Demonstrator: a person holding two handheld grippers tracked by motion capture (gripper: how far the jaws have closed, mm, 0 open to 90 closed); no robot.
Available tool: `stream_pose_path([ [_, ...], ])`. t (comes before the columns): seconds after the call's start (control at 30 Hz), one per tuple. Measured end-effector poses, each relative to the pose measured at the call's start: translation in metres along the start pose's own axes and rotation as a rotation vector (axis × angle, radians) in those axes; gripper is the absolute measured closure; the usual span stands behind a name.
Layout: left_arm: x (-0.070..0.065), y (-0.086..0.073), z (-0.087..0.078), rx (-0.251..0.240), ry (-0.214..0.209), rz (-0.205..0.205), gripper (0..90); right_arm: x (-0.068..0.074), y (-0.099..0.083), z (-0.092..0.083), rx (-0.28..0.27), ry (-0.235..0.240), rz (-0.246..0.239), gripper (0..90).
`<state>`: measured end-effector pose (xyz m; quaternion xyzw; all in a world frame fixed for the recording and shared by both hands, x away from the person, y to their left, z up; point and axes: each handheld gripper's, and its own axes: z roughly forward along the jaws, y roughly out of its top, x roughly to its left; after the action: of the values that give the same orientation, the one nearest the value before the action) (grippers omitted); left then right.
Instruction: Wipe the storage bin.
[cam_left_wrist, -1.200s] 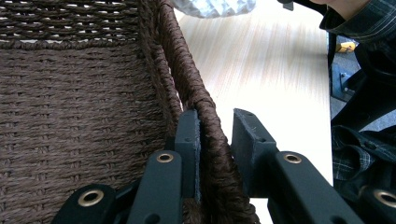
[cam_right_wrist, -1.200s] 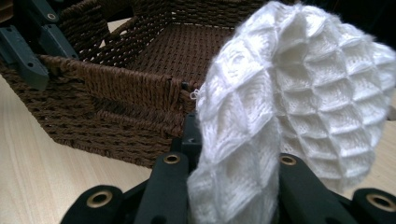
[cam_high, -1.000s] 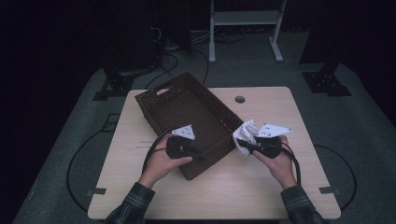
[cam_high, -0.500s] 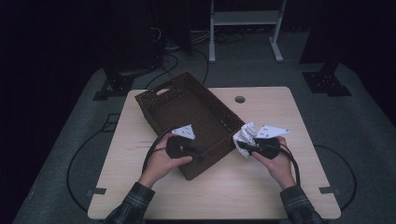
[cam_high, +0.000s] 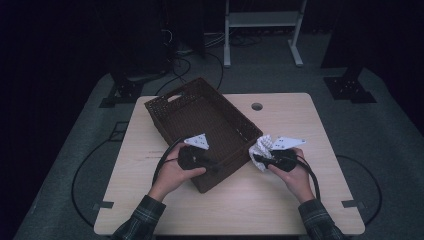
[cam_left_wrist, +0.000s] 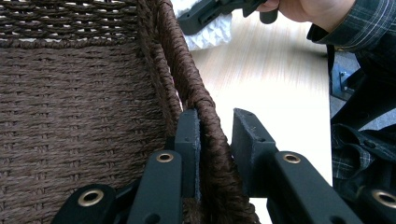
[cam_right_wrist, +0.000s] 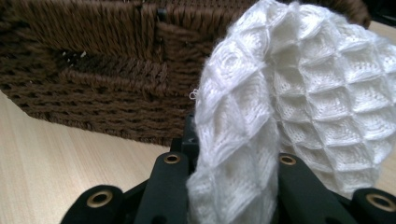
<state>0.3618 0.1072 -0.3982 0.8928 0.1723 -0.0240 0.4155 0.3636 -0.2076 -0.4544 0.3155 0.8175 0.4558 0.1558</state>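
A: Nearest first. Left tool (cam_left_wrist: 212, 154) clamped narrow across the woven basket's (cam_high: 200, 112) near wall, one jaw inside, one outside. Same spot as a second ago.

B: And the right tool (cam_high: 257, 159)?

A: Pinched shut on a white waffle-knit cloth (cam_right_wrist: 289, 107), bunched above its jaws, just outside the basket's corner, over the counter (cam_high: 280, 200). Hardly shifted either.

B: So nothing changed?

A: No. Basket steadied, cloth still outside it. My guess: the lift over the rim comes next. Beyond the left tool, the basket's floor lies bare.

Plaid sleeves (cam_high: 142, 220); black jaws, brass rivets (cam_left_wrist: 165, 157), trailing black cables (cam_high: 162, 159).
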Motion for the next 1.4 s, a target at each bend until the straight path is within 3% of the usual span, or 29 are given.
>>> stream_pose_path([
  [0.27,0.0,0.0,0.0,0.003,0.002,0.0,71.7,-0.003,-0.006,0.006,0.023,0.002,0.015,75.3],
  [0.67,0.0,0.0,0.0,0.004,0.002,0.0,71.7,-0.004,-0.017,0.02,0.105,0.006,0.023,75.3],
  [0.87,0.0,0.0,0.0,0.003,0.002,-0.001,71.7,-0.004,-0.019,0.02,0.104,0.008,0.031,75.3],
  [1.4,0.0,0.0,0.0,0.001,-0.002,-0.008,71.7,0.008,0.008,-0.018,-0.076,0.02,0.009,75.2],
])
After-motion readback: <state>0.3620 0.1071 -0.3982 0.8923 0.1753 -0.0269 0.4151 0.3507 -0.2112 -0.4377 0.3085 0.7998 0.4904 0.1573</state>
